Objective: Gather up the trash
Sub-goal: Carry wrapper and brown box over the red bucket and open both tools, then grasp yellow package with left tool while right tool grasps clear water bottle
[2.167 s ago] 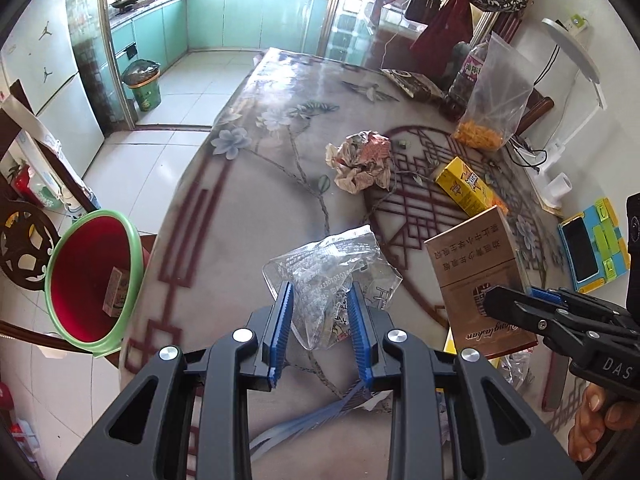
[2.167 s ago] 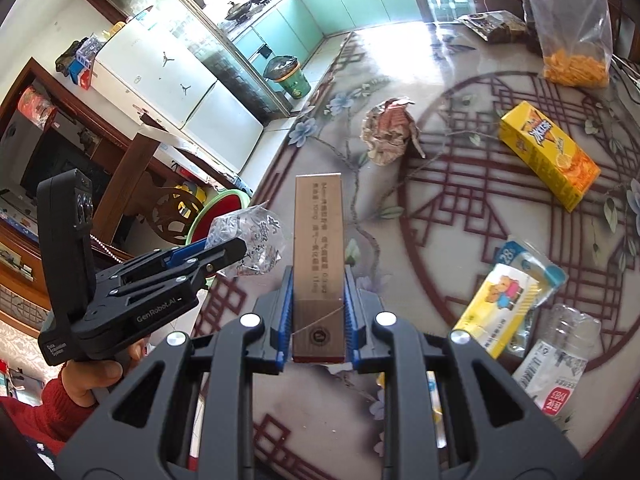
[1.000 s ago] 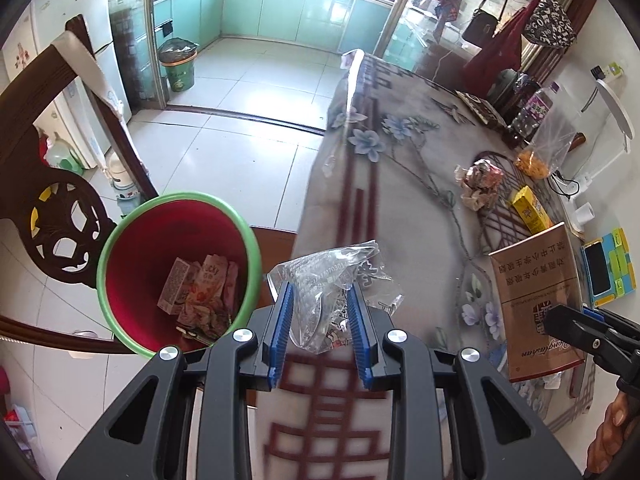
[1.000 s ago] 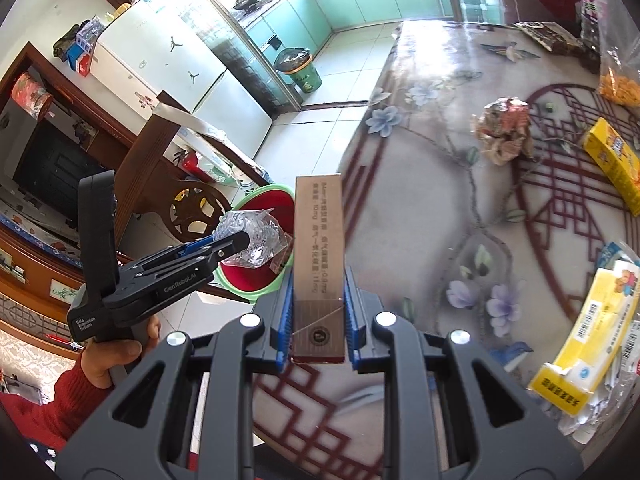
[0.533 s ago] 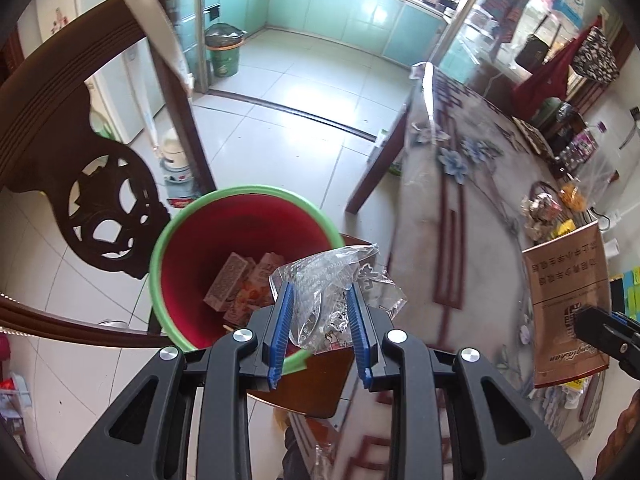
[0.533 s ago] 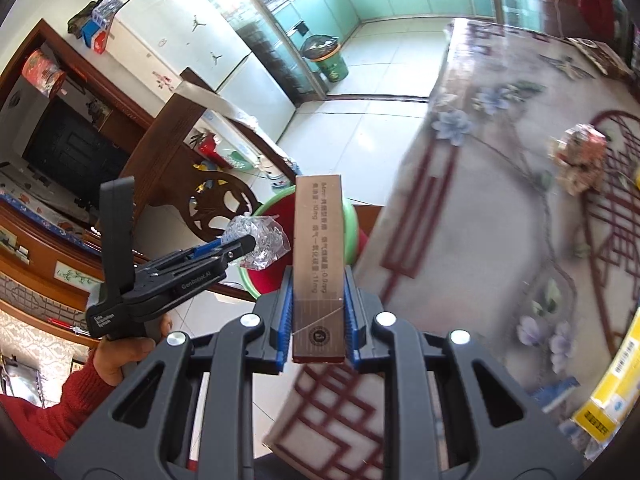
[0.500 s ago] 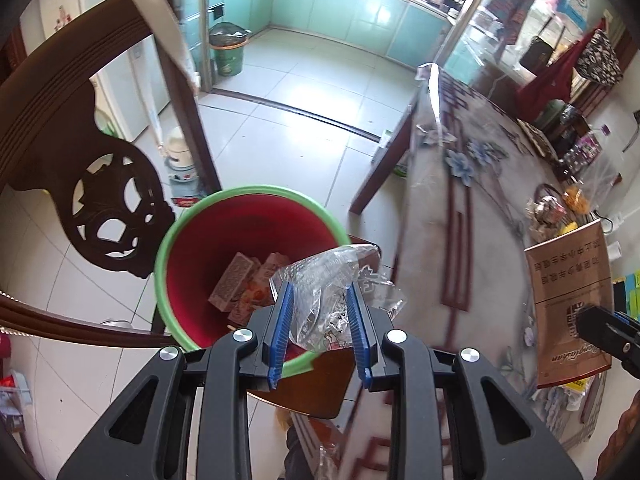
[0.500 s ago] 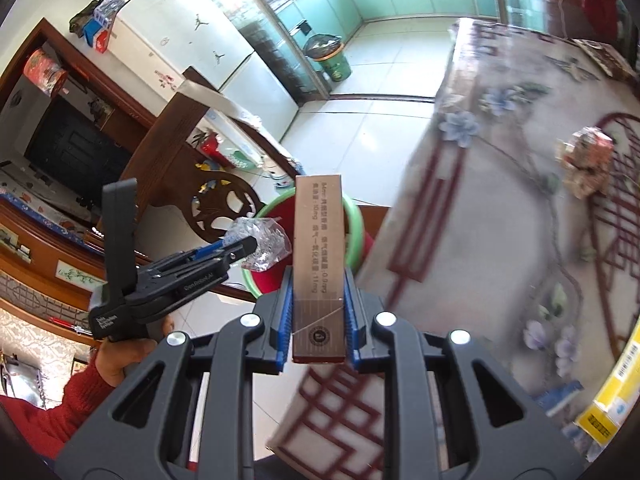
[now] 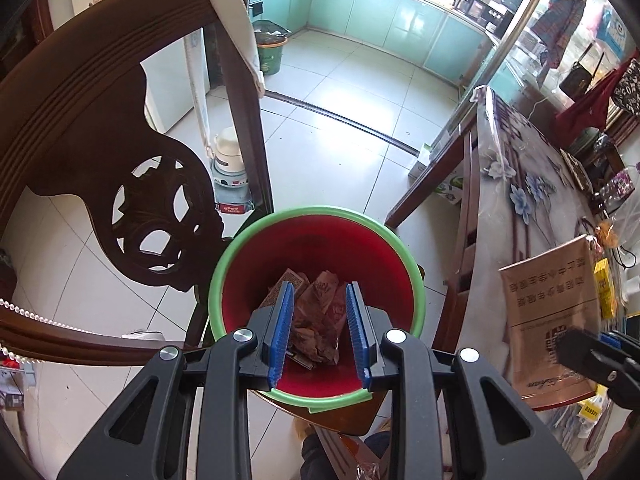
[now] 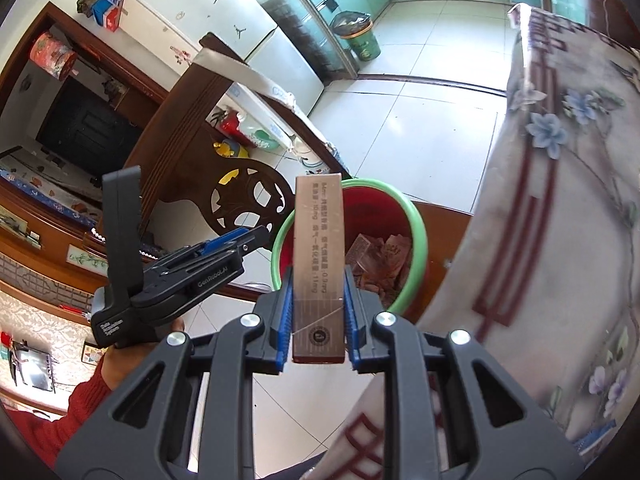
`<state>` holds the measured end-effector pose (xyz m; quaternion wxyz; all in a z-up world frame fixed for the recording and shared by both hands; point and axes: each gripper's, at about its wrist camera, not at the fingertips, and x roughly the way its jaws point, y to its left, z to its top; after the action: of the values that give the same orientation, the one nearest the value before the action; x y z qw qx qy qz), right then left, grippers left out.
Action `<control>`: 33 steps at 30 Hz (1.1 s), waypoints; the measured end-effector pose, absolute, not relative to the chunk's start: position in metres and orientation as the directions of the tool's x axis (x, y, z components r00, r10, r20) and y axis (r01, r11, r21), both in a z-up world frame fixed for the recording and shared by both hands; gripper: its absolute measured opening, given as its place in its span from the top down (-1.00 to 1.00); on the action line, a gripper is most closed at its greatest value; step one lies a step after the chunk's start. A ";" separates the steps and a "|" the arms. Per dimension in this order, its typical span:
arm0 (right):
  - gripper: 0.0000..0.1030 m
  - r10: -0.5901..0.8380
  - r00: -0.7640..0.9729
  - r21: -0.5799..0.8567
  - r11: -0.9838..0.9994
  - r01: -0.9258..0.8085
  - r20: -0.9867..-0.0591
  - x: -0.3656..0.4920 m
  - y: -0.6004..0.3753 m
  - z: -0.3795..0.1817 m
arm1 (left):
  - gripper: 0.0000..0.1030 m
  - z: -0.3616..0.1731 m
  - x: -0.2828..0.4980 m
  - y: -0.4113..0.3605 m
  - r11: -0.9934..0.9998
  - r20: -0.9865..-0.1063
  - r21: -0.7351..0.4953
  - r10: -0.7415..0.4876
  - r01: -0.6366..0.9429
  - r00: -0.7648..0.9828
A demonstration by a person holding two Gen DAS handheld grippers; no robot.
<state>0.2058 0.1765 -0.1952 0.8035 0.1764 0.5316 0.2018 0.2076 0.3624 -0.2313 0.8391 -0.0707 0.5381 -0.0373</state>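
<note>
A dark carved wooden chair (image 9: 120, 152) stands beside a floral-clothed table (image 9: 532, 208), with a white fridge (image 10: 208, 12) and teal kitchen cabinets (image 9: 380, 20) behind.

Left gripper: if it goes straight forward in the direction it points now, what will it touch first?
Probably the wrappers lying in the red bin. The left gripper is open and empty, aimed down into the bin's mouth, and nothing shows between. Depth is hard to judge.

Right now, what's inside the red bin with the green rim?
The red bin holds crumpled brown wrappers and a small printed carton. The left gripper hangs open above, covering the near bottom, so anything there is hidden.
</note>
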 end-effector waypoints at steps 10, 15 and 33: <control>0.56 0.497 0.328 0.477 0.867 -0.146 -0.803 0.242 0.202 -0.215 | 0.52 -0.213 0.197 0.386 0.979 -0.883 -0.191 -0.137 -0.077 0.449; 0.28 0.496 0.333 0.481 0.867 -0.133 -0.802 0.244 0.200 -0.213 | 0.52 -0.209 0.194 0.393 0.975 -0.881 -0.197 -0.131 -0.099 0.455; 0.10 0.347 0.479 0.404 0.914 0.019 -0.806 0.122 0.089 -0.166 | 0.48 -0.182 0.174 0.311 0.975 -0.853 -0.204 -0.223 0.092 0.471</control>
<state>0.1218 0.0889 -0.1655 0.8404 0.1825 0.5008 0.0975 0.1736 0.3113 -0.1823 0.8552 -0.0646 0.5060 -0.0923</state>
